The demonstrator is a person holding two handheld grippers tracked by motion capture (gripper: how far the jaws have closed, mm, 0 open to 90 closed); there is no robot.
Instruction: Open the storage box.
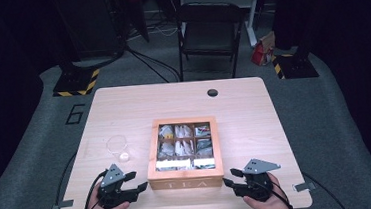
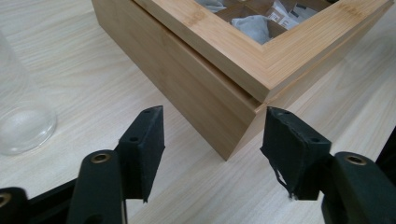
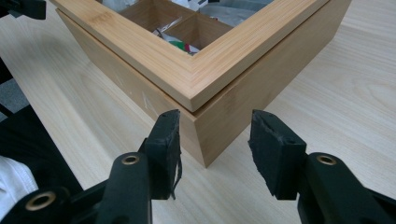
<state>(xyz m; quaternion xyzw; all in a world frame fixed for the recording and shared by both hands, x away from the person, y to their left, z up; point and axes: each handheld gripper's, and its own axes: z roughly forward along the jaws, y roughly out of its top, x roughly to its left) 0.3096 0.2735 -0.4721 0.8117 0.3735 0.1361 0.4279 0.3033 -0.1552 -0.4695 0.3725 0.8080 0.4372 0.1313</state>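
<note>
A wooden tea box (image 1: 185, 183) with "TEA" on its front wall stands in the middle of the table near the front edge. Its compartments hold tea bags (image 1: 183, 146). My left gripper (image 1: 138, 181) is at the box's front left corner, open. In the left gripper view that corner of the box (image 2: 187, 79) points into the gap of the left gripper (image 2: 214, 112), clear of both pads. My right gripper (image 1: 229, 177) is open at the front right corner. There the box (image 3: 154, 60) has its corner between the jaws of the right gripper (image 3: 215, 114).
A clear glass (image 1: 118, 147) stands left of the box, seen close by as the glass (image 2: 18, 126) in the left gripper view. The table (image 1: 234, 105) has a round cable hole (image 1: 212, 92) at the back. A folding chair (image 1: 209, 32) stands behind the table.
</note>
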